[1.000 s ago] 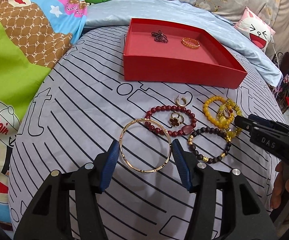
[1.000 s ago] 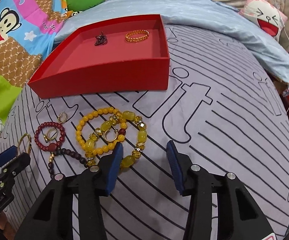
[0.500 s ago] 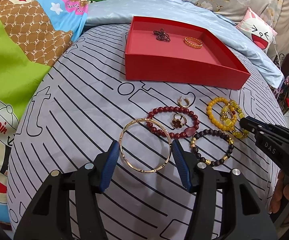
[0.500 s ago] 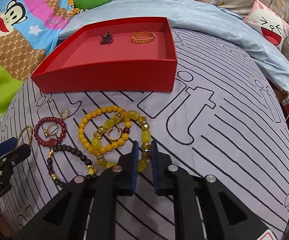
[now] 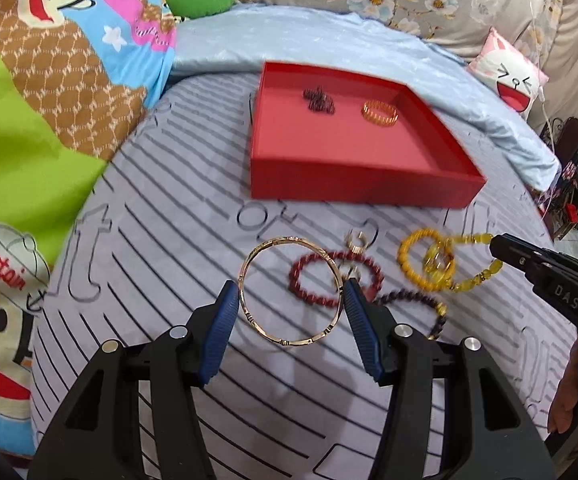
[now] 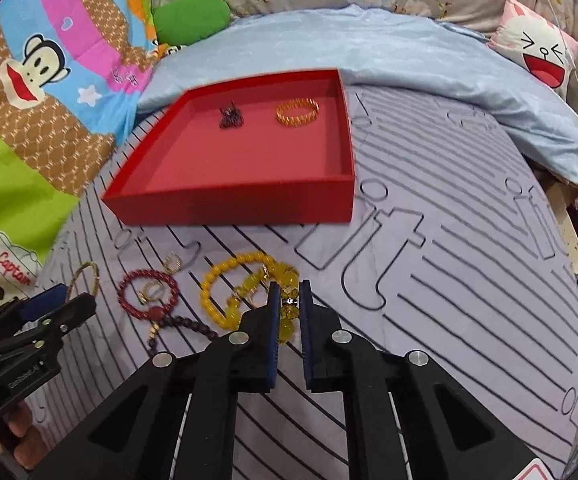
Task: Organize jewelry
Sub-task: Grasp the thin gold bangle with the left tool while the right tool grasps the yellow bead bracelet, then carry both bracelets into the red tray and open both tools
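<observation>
My left gripper (image 5: pixel 291 298) is shut on a thin gold bangle (image 5: pixel 289 246) and holds it above the bedspread. My right gripper (image 6: pixel 288 294) is shut on a chunky yellow crystal bracelet (image 6: pixel 285 274), which shows stretched and lifted in the left wrist view (image 5: pixel 473 278). A yellow bead bracelet (image 6: pixel 225 276), a dark red bead bracelet (image 6: pixel 149 292), a dark brown bead bracelet (image 6: pixel 181 326) and small gold earrings (image 6: pixel 172 262) lie on the bed. A red tray (image 6: pixel 225 200) behind them holds a dark pendant (image 6: pixel 231 117) and a gold ring band (image 6: pixel 297 112).
The striped grey bedspread (image 6: pixel 449 264) slopes off at the right. A cartoon quilt (image 5: pixel 29 120) lies at the left, a pale blue blanket (image 6: pixel 369 48) behind the tray, a green cushion (image 6: pixel 193 18) and a pink face pillow (image 6: pixel 537 54) at the back.
My left gripper closed on the gold bangle and lifted it. My right gripper, shut on the yellow crystal bracelet, has raised it off the bed and pulled it right.
</observation>
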A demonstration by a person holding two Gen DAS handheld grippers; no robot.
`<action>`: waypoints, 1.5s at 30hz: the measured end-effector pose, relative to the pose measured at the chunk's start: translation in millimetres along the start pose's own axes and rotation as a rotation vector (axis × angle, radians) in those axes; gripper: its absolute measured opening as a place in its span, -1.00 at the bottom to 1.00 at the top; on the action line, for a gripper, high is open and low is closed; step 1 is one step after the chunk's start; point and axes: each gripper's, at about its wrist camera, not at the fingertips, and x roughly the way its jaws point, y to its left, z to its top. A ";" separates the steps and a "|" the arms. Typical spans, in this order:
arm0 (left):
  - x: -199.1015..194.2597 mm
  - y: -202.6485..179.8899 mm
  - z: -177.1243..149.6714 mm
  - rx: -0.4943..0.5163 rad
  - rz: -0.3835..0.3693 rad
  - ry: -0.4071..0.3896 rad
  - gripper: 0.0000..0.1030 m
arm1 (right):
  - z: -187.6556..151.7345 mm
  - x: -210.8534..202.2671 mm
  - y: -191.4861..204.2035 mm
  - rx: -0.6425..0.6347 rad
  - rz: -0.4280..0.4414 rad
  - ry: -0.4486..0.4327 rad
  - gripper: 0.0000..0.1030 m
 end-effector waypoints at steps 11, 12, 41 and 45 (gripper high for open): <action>-16.3 -6.8 70.3 0.009 -0.046 -0.076 0.01 | 61.1 -32.2 4.4 -0.013 0.067 -0.097 -0.83; -16.5 -7.2 77.3 0.010 -0.050 -0.084 0.01 | 67.1 -34.6 4.7 -0.017 0.069 -0.109 -0.83; 146.0 -30.1 166.5 0.067 -0.119 0.093 0.01 | 157.7 130.8 -9.9 0.041 0.109 0.056 -0.83; 156.2 -31.1 164.5 0.087 -0.082 0.102 0.01 | 153.6 137.9 -16.0 0.025 0.057 0.068 -0.83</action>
